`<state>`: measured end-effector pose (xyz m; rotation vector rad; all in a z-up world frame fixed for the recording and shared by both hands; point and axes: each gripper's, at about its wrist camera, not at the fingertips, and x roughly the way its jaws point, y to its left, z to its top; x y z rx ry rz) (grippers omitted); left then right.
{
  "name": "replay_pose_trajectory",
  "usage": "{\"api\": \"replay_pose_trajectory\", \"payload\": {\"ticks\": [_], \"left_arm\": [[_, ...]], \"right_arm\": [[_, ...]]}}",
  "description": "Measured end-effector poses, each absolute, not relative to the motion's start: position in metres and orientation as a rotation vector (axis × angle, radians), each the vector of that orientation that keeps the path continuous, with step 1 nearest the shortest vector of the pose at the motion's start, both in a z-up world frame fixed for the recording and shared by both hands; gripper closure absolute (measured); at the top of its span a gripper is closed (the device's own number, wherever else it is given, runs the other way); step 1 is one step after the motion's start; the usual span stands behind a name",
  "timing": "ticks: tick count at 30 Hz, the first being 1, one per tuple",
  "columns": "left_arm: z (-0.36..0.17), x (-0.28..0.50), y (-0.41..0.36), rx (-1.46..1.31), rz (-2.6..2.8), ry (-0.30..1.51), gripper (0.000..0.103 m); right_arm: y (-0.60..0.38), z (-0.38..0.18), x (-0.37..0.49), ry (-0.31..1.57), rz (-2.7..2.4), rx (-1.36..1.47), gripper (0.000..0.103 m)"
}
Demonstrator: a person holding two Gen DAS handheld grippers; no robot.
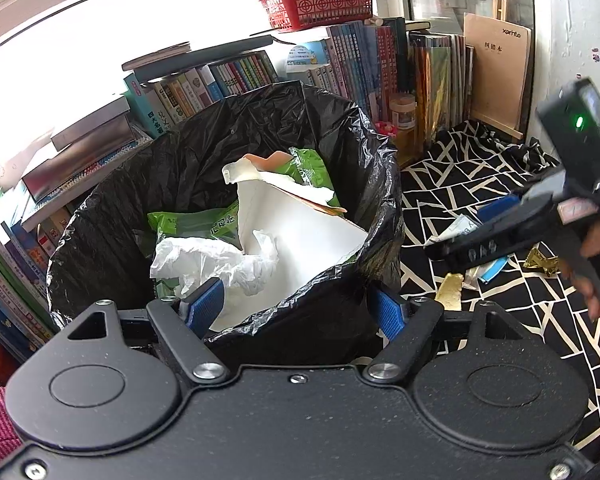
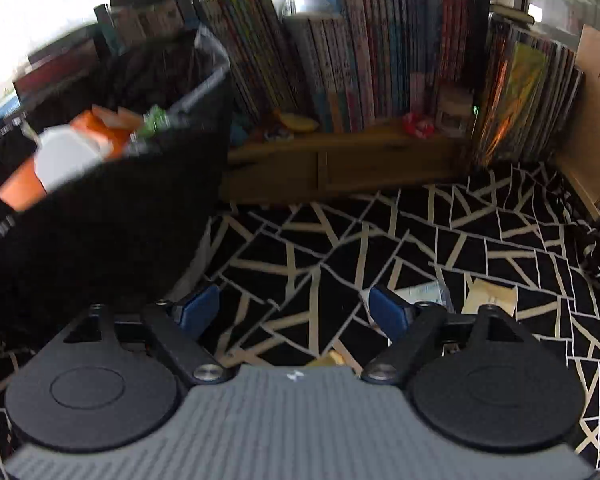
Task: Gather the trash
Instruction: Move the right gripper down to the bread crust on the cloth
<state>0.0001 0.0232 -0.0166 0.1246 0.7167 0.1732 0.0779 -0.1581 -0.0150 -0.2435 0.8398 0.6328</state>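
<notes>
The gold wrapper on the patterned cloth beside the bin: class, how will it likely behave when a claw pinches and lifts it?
The gold wrapper looks thin and creased, so it is probably very light and should crumple rather than resist. Its shiny surface may slip between the pads. Lying flat on the patterned cloth, it may be hard to get under, and the cloth may bunch.

The black two-finger left gripper (image 1: 296,310) has ribbed blue pads (image 1: 388,314), silver screws and round housings; the right gripper (image 2: 296,312) looks alike, its body seemingly ribbed grey.
</notes>
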Motion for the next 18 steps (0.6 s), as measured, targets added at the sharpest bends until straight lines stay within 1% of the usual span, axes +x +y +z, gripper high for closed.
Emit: {"api": "replay_pose_trajectory", "payload": {"ticks": [3, 5, 6, 7, 9, 18], "left_arm": [[-0.016, 0.0, 0.023, 0.123, 0.171, 0.718, 0.027], [-0.016, 0.0, 0.024, 0.122, 0.168, 0.718, 0.027], [-0.016, 0.0, 0.024, 0.122, 0.167, 0.718, 0.027], [-0.016, -0.001, 0.024, 0.122, 0.167, 0.718, 0.027], [-0.016, 0.0, 0.024, 0.122, 0.167, 0.718, 0.027], [-0.015, 0.0, 0.023, 0.122, 0.165, 0.716, 0.027]], "right_arm": [[-0.147, -0.05, 0.08, 0.927, 0.655, -0.367, 0.014], [-0.139, -0.068, 0.081, 0.959, 0.662, -0.43, 0.012], [-0.135, -0.075, 0.082, 0.963, 0.661, -0.452, 0.009], [-0.132, -0.082, 0.083, 0.967, 0.659, -0.47, 0.004], [-0.13, -0.093, 0.085, 0.977, 0.654, -0.496, 0.0], [-0.13, -0.12, 0.092, 1.057, 0.632, -0.489, 0.0]]}}
